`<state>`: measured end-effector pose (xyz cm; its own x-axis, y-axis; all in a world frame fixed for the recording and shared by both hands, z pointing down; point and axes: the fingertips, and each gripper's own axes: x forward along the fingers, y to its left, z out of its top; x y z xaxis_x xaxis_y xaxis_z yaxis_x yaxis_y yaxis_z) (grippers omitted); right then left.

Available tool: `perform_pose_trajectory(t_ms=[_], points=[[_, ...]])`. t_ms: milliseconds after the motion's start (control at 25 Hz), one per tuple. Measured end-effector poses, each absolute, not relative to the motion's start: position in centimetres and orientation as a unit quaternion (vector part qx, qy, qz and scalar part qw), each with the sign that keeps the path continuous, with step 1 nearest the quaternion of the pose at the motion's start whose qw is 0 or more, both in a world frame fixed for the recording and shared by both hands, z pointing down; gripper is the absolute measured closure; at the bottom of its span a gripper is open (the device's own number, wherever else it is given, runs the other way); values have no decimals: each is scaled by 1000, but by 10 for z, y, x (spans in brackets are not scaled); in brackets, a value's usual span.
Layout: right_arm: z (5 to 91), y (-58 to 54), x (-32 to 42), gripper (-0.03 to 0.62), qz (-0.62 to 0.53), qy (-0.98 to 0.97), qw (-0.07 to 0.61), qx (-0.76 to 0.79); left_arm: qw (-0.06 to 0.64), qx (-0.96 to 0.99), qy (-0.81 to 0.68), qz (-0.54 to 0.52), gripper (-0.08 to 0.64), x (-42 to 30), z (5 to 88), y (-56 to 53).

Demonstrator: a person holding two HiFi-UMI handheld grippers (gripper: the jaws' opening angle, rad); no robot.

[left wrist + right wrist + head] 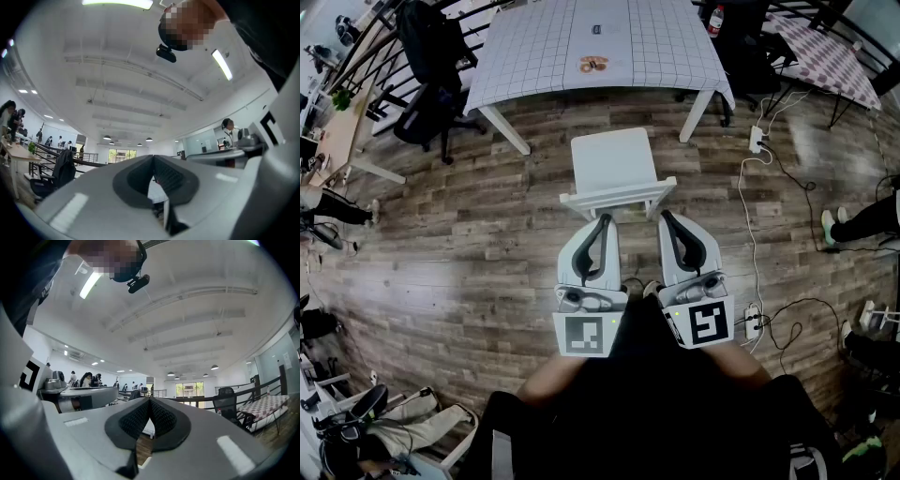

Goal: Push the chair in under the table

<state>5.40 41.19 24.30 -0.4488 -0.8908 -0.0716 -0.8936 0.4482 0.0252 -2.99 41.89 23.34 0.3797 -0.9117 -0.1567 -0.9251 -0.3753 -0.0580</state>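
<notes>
A white chair [612, 167] stands on the wood floor, its seat toward the table [534, 56], which is covered in a white grid cloth. The chair is pulled out, clear of the table's front edge. Its back rail [619, 198] faces me. My left gripper [605, 219] is shut and empty, its tip just behind the rail's middle. My right gripper [665, 216] is also shut and empty, with its tip at the rail's right end. Whether either tip touches the rail is unclear. In the gripper views the left gripper [152, 160] and the right gripper [149, 402] show closed pads with nothing between them.
A small orange item [593, 64] lies on the table. Black office chairs [431, 80] stand at the left. At the right, a power strip [757, 141] and cables run over the floor. A second table [830, 52] is at the far right, and a person's feet [831, 226] show at the right.
</notes>
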Motion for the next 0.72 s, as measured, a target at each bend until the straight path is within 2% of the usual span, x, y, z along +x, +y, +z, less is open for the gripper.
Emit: perform_pose_trajectory(t_ms=[400,720], points=[[250,420,83,595,10,850,43,-524,84,-800,593,21,551,-49,245,417],[275,426,114,595,1,858,32,-513,116,-765,633,18,551,-58,238,421]])
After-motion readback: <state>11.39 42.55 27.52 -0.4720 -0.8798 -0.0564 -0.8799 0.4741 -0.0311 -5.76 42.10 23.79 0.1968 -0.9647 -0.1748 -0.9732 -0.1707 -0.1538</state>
